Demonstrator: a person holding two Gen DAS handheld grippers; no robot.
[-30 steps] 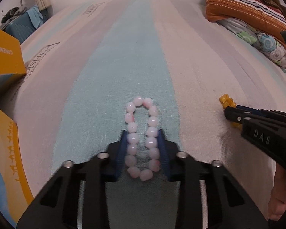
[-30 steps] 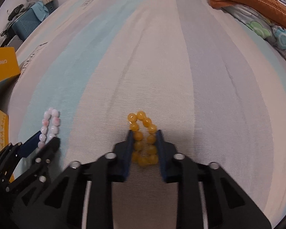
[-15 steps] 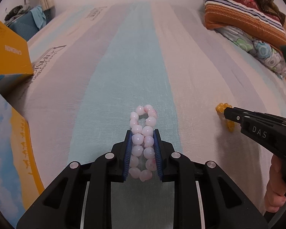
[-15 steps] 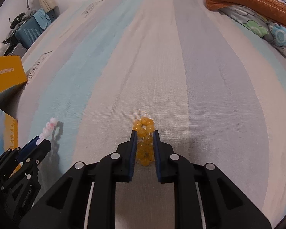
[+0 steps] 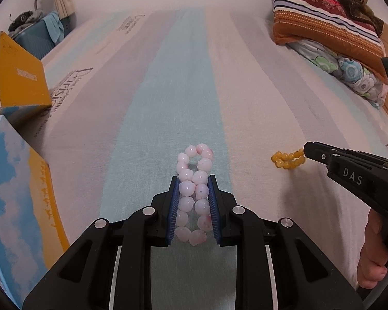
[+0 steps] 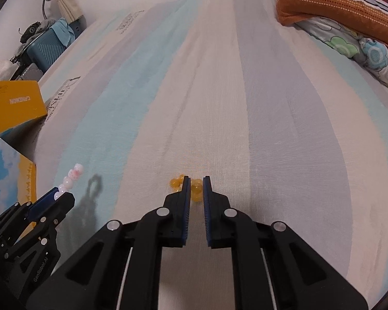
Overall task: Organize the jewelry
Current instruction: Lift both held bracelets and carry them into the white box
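A pink bead bracelet [image 5: 194, 191] is squeezed flat between the blue pads of my left gripper [image 5: 193, 180] and is held above the striped bedsheet; it also shows in the right wrist view [image 6: 69, 178], with its shadow on the sheet. A yellow bead bracelet [image 5: 287, 159] is pinched at one end by my right gripper [image 6: 195, 180], with most of its beads hanging past the fingertips. In the right wrist view only a few yellow beads [image 6: 196, 188] show between the pads.
An open orange and blue box [image 5: 18, 180] stands at the left, its lid [image 5: 20, 77] raised. Folded blankets and a pillow [image 5: 328, 25] lie at the far right. A blue suitcase [image 6: 46, 49] stands beyond the bed's left edge.
Both grippers have closed on their bracelets and lifted them off the sheet. The yellow bracelet has slipped forward so only its end stays between the right pads.
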